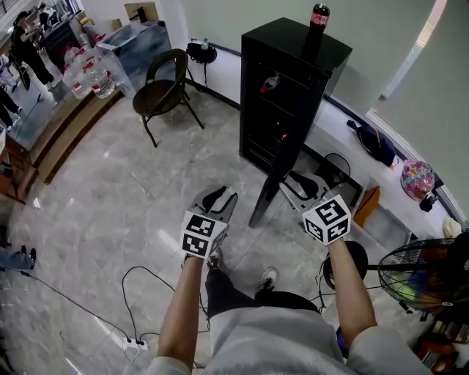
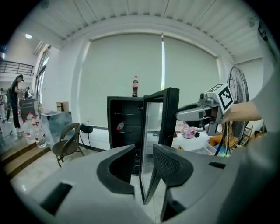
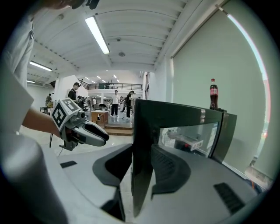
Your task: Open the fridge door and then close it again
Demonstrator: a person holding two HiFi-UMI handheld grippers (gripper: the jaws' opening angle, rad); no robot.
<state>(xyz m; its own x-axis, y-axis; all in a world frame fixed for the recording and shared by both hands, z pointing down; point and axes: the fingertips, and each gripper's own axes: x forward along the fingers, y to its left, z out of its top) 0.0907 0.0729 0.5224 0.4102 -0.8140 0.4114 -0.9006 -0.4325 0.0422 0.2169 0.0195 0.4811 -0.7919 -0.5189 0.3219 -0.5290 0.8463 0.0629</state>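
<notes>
The black box-shaped fridge (image 1: 289,47) stands on the grey marble floor (image 1: 110,198), with a dark cola bottle (image 1: 319,16) on top. Its black-framed glass door (image 1: 267,183) hangs open, swung out toward you. Your right gripper (image 1: 294,187) is pinched narrow on the door's free edge, pads against both faces. Your left gripper (image 1: 222,196) sits just left of the door, jaws half apart, nothing between them.

Items (image 1: 270,83) on the fridge (image 1: 293,40) shelves too small (fan (image 1: 421,275) cropped right)
</notes>
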